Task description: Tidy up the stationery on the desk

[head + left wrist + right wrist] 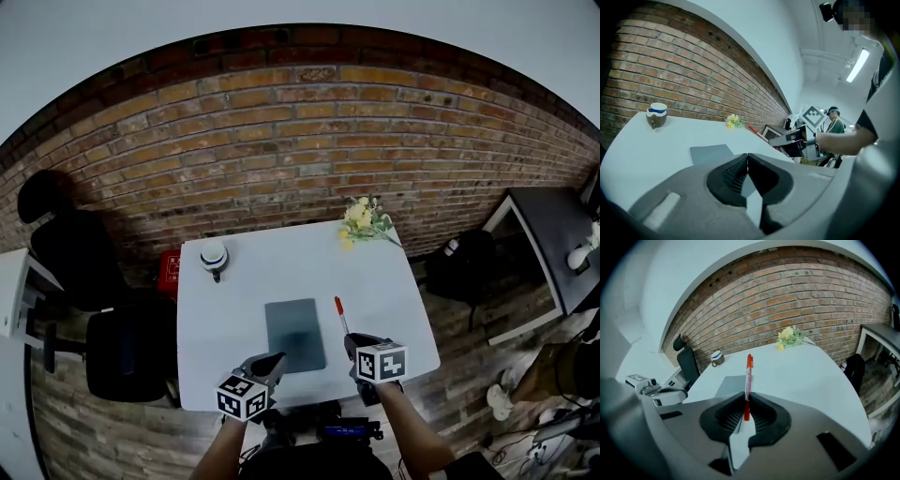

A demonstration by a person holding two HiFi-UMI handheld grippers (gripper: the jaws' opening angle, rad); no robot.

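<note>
Left gripper (pixel 272 361): jaws together, nothing between them; it sits over the near edge of the white table (pixel 234 291), beside the grey pad (pixel 294 334). Right gripper (pixel 744 402): jaws clamped on the red pen (pixel 748 373), which juts forward just right of the pad.

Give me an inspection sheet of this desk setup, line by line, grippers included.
Surface: white table with rounded corners.
Job's things: red pen sticking forward out of the right gripper; grey pad lying flat mid-table.
Clutter: cup at the far left corner; yellow flowers at the far right corner.
Grippers: left gripper shut, empty; right gripper shut on the red pen.
Cables: nothing seen on the table.
Surroundings: brick wall, black chair, another desk.
</note>
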